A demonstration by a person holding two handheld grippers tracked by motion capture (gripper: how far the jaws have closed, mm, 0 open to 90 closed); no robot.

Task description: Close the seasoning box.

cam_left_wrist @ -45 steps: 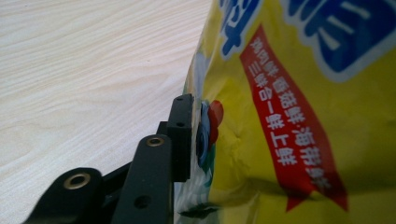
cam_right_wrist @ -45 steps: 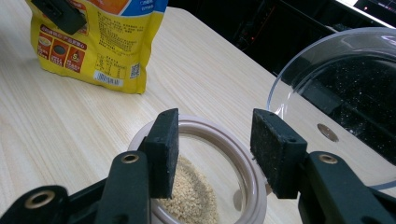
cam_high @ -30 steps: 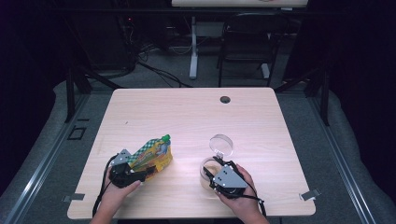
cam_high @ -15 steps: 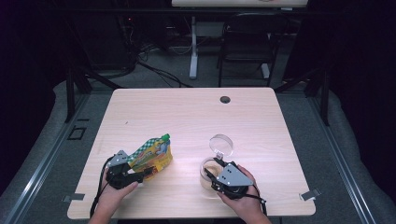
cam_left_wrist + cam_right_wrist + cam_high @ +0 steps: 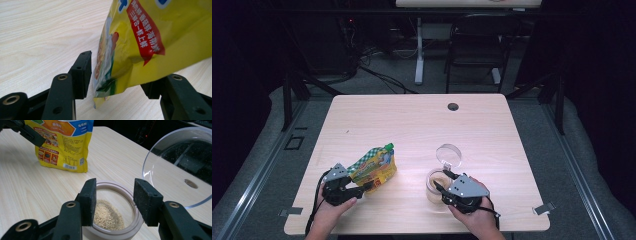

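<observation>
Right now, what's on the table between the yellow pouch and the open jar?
Nothing: in the high view, bare tabletop separates the yellow pouch from the open jar.

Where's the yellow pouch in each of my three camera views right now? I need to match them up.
High view: yellow pouch lies left of centre near the front edge, by the left claw.
Left gripper view: yellow pouch at upper right, its lower corner between the open jaws.
Right gripper view: yellow pouch stands at upper left, behind the jar.
Shared landmark: the light wooden table.
</observation>
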